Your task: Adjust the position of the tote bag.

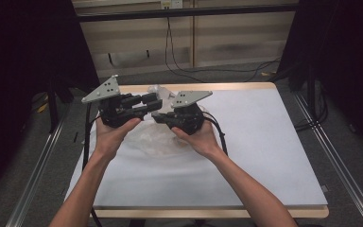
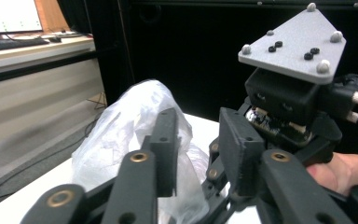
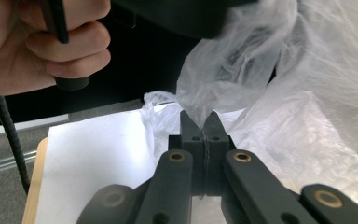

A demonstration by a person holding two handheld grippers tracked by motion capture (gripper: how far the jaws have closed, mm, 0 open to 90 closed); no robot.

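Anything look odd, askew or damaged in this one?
Nothing stands out. The clear plastic bag is crumpled, as thin film is, with no tear visible. The right tool is shut on a fold of it; the left tool stands open beside it.

Dim, dark surroundings; soft overhead light; gripper views slightly blurred.

A wooden table (image 1: 227,86) stands on a grey floor (image 1: 283,75). A white sheet (image 1: 255,142) covers nearly all of the tabletop, leaving a thin wooden rim showing at its far and near edges. A crumpled clear plastic bag (image 1: 158,139) lies on the sheet, left of the sheet's centre.
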